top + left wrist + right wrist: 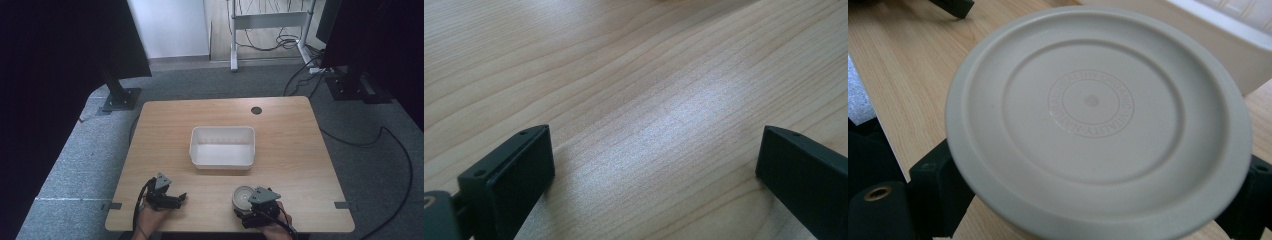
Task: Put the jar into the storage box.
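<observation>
A round lidded container (1098, 120) is seen near the table's (300, 150) front edge, at roughly 5 o'clock from the white tub (222, 146). It is bracketed by the right claw (243, 201), whose jaws sit against both sides just under the lid rim; a firm clamp is judged likely. The left claw (181, 198) is held apart over bare wood, gripping nothing. A level, slow lift is advised, clearing the tub's near wall before release.

A light wooden table (300, 150) stands on grey carpet (75, 160), with cables (390, 145) trailing past a white wall (172, 27).
</observation>
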A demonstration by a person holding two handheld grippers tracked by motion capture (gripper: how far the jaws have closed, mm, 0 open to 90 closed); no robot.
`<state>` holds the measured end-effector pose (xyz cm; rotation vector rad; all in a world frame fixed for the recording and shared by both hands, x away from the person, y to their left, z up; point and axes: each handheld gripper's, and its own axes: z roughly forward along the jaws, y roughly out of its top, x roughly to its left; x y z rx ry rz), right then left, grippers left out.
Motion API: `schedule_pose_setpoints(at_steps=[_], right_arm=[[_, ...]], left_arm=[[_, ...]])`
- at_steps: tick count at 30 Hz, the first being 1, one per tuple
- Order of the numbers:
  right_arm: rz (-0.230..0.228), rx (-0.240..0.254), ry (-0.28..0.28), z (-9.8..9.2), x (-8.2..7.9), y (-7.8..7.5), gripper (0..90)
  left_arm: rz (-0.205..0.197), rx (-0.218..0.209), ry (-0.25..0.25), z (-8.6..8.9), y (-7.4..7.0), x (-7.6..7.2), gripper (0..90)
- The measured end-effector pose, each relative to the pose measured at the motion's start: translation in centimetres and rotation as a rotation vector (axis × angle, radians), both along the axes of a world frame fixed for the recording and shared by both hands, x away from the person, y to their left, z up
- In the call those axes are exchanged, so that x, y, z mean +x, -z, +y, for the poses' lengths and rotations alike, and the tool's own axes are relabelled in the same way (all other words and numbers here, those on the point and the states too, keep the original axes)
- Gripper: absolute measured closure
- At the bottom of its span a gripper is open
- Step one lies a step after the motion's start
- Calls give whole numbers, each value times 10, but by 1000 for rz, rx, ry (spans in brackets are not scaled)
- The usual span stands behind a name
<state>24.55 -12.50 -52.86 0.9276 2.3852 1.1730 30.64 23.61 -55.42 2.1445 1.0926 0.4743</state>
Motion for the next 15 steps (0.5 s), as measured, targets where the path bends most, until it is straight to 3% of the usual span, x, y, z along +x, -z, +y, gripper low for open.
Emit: schedule_pose_setpoints(at_steps=[15], right_arm=[[-7,22,15,1,15,-10,94]], left_arm=[[1,2,0,0,0,0,19]])
